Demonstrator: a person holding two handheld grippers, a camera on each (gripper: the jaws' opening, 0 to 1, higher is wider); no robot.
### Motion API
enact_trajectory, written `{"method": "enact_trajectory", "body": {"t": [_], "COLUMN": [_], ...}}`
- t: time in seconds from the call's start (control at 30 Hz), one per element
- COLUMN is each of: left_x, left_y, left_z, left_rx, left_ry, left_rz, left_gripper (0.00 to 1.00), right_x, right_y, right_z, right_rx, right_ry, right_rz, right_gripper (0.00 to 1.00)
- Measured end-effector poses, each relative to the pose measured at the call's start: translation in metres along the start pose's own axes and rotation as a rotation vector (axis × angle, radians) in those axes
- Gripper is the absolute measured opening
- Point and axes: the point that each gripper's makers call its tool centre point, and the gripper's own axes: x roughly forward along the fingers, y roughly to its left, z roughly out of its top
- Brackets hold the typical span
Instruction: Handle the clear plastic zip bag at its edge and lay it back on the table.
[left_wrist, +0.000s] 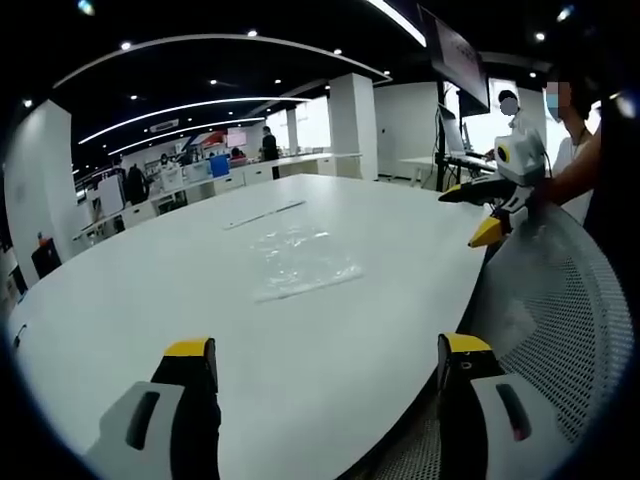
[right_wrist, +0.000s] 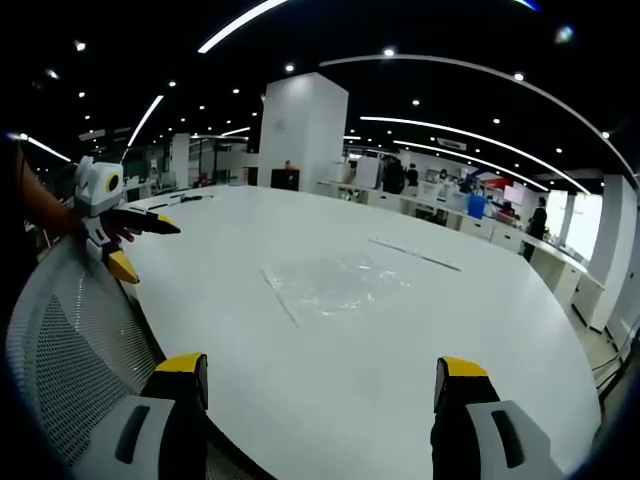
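Note:
The clear plastic zip bag (left_wrist: 300, 262) (right_wrist: 330, 285) lies flat and slightly crinkled on the white table (left_wrist: 150, 300) (right_wrist: 480, 300), with nothing touching it. In the left gripper view, my left gripper (left_wrist: 328, 350) stands open at the near table edge, well short of the bag. My right gripper (right_wrist: 320, 366) is also open, over the table edge on its own side, with nothing between its jaws. Each gripper appears in the other's view, held by a hand at the table rim: the right gripper (left_wrist: 463, 216) and the left gripper (right_wrist: 150, 252).
A thin, pale strip (left_wrist: 265, 213) (right_wrist: 415, 255) lies on the table beyond the bag. A grey mesh chair back (left_wrist: 560, 310) (right_wrist: 70, 340) stands against the table edge beside the grippers. Desks, pillars and people fill the office in the background.

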Motion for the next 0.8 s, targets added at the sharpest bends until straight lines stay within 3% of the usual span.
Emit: {"method": "enact_trajectory", "body": {"t": [0.23,0.8], "left_x": [-0.001,0.004], "left_y": [0.001,0.039], "left_z": [0.005,0.031], "left_rx": [0.027,0.124], "left_ry": [0.001,-0.002], "left_rz": [-0.001,0.022], "left_gripper": [0.86,0.81], "right_x": [0.000,0.000], "right_y": [0.000,-0.001], "right_z": [-0.001,-0.001], "right_rx": [-0.005,-0.005], "right_ry": [0.006,0.004], "right_rz": [0.002,-0.004], "right_gripper": [0.94,0.94]}}
